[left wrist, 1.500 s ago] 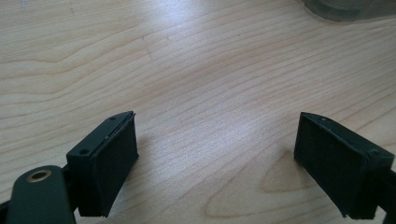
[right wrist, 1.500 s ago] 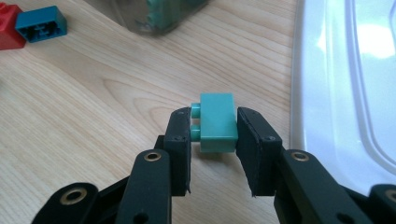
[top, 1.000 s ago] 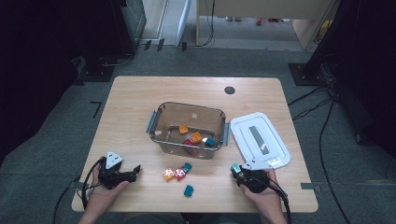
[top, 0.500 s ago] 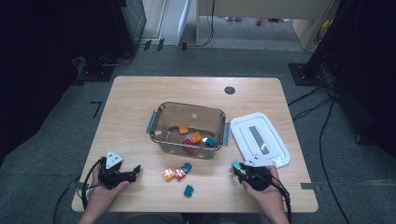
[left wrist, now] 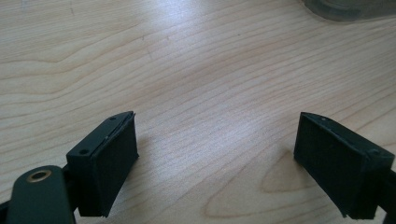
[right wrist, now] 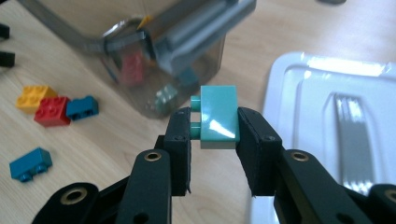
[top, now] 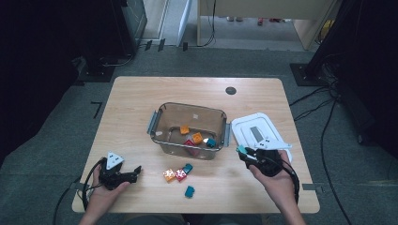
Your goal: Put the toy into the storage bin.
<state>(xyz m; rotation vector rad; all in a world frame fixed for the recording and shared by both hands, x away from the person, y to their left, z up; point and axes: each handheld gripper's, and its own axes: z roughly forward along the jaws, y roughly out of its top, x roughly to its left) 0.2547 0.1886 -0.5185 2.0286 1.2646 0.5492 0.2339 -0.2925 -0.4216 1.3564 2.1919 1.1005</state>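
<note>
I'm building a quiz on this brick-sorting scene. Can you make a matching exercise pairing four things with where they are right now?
Things:
1. light teal brick
2. white lid
3. yellow brick
4. left gripper

Places or states:
A. flat on the table, right of the clear bin
B. open, holding nothing, low over bare wood
C. clamped in the right gripper
D. on the table beside a red brick

Pairs: 1-C, 2-A, 3-D, 4-B
</note>
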